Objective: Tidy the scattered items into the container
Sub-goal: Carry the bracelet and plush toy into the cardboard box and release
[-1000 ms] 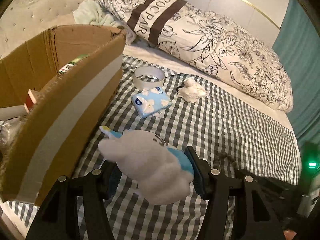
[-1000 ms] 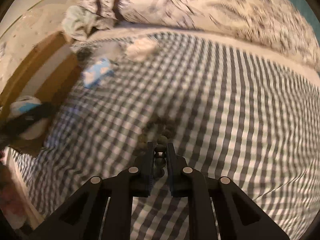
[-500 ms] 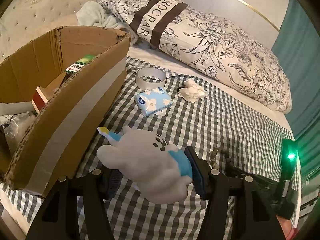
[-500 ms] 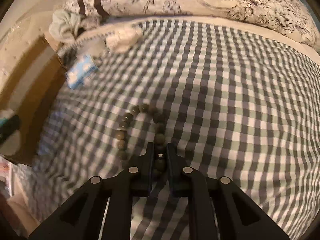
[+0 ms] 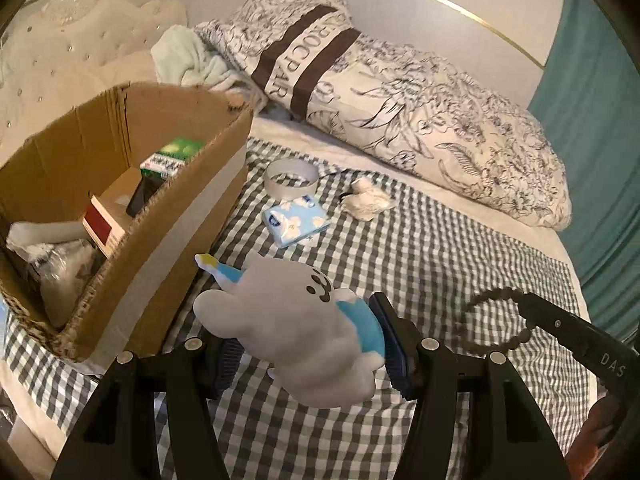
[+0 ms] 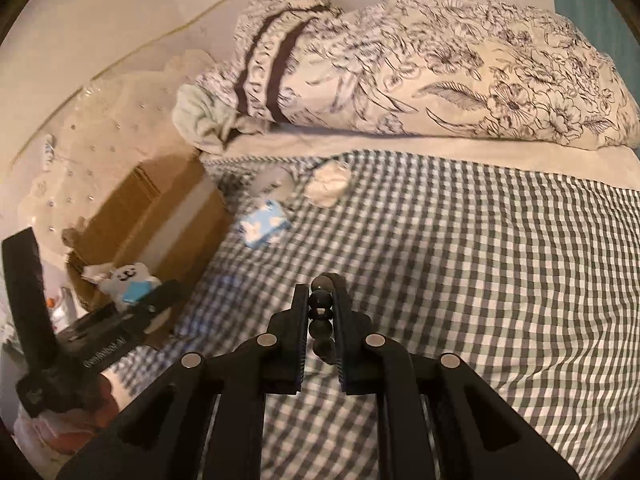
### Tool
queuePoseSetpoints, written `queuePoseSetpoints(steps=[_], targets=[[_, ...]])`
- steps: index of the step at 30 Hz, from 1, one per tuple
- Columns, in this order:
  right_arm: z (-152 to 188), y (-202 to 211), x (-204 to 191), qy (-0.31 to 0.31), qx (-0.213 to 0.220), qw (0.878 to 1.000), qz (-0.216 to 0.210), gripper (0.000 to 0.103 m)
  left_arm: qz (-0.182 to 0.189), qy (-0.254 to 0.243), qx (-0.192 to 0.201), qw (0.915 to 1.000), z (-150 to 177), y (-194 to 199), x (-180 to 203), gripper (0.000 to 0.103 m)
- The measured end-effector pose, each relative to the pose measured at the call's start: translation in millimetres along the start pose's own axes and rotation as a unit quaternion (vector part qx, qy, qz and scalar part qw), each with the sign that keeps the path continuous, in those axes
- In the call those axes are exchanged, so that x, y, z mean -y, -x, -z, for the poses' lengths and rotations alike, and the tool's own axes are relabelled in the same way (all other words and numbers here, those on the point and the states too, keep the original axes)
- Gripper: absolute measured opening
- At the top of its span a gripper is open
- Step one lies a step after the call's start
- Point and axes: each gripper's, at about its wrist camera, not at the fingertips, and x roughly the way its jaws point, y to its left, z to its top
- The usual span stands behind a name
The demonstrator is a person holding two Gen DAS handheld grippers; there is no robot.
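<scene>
My left gripper (image 5: 304, 344) is shut on a white and blue plush toy (image 5: 304, 320) and holds it above the checked blanket, just right of the cardboard box (image 5: 168, 236). The plush also shows in the right wrist view (image 6: 128, 282). My right gripper (image 6: 320, 304) is shut on a dark bead bracelet (image 6: 320, 308), lifted off the bed; the bracelet hangs from it in the left wrist view (image 5: 500, 312). On the blanket lie a blue tissue pack (image 5: 296, 220), a tape roll (image 5: 292, 178) and a crumpled white tissue (image 5: 366, 200).
The box holds a green packet (image 5: 172, 158), a red and white carton (image 5: 106, 224) and plastic wrap. A floral pillow (image 5: 420, 112) and a pale green cloth (image 5: 188, 60) lie behind. A teal curtain (image 5: 600, 140) hangs at the right.
My right gripper has lifted the bead bracelet off the blanket and swung toward the box. My left gripper has risen with the plush, so more of the box's inside shows.
</scene>
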Motion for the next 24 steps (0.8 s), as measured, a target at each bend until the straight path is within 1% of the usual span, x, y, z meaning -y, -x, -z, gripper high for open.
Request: queuePoseSetpoints(steps=[3,7,11,15,18,24], targets=[[-1.1,8.9,-12.6,0.010,0.008,1.000,-0.010,0.012,0.008,-0.004,0.015,0.9999,-6.7,15.2,3.8,0.061],[-5.0,22.1,-28.9,0.029,0.016,0.999,-0.021,0.012,0.008,-0.015,0.031,0.9994,-16.2,34.8,6.8,0.061],[-11.7,32.8,-45.6,0.036,0.028,0.999,-0.030,0.012,-0.002,-0.017,0.039,0.9991,-28.5,50.3,1.6,0.061],[-22.1,31.7,-65.1,0.046,0.020,0.998,-0.046,0.012,-0.010,-0.007,0.043,0.9990,-42.3,60.6,-13.2,0.061],[-31.9,29.9,-85.8,0.059,0.024,0.996,-0.060,0.012,-0.023,-0.003,0.048,0.9986,-50.9,68.2,-29.9,0.061],[-51.1,19.0,-144.7,0.103,0.023,0.990,-0.091,0.012,-0.036,0.023,0.062,0.9971,-71.8,78.6,-75.2,0.061]])
